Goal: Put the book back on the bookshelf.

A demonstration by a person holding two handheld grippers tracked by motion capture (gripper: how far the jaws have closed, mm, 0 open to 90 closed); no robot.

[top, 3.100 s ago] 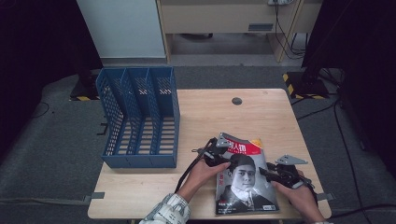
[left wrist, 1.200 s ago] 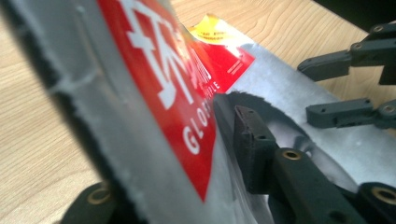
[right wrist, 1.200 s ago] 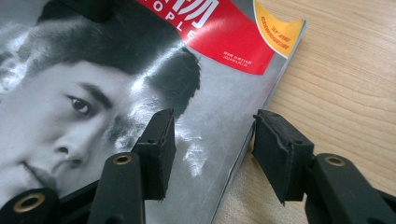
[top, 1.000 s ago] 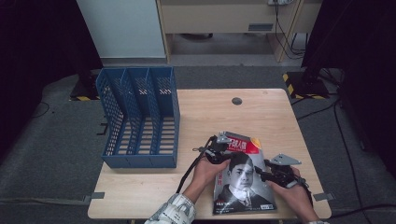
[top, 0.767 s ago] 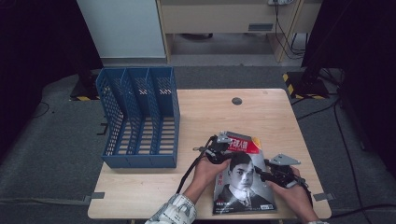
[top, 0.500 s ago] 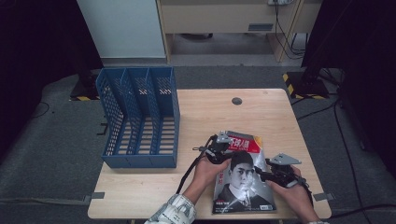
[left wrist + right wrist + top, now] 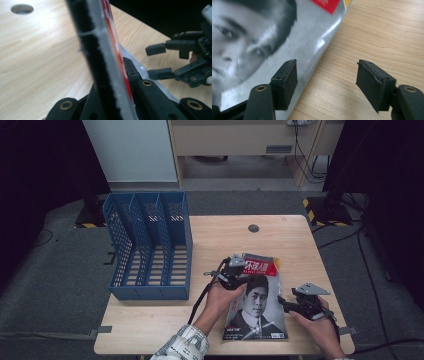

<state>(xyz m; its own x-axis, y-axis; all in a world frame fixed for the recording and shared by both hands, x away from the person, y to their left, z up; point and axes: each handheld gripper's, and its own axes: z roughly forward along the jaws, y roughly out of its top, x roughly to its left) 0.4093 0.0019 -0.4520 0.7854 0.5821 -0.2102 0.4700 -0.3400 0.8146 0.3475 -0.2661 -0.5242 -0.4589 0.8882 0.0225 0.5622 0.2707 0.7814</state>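
In the left gripper view the magazine (image 7: 105, 50) is so close that its edge is a blur, and it runs off the top and bottom; it hides the tips of the left gripper (image 7: 110, 100); the right gripper (image 7: 160, 61), beyond the magazine, is cut off at the side. In the right gripper view the magazine (image 7: 262, 37) is cut off, and the printed face on it is fuzzy; in the high view the small print at the magazine's (image 7: 257, 302) foot is too tiny to read.

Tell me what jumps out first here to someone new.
The glossy magazine with a black-and-white portrait cover at the wooden table's near edge, its left side pinched in the left claw. Then the blue mesh three-slot file rack at the table's left, and the right claw open beside the magazine.
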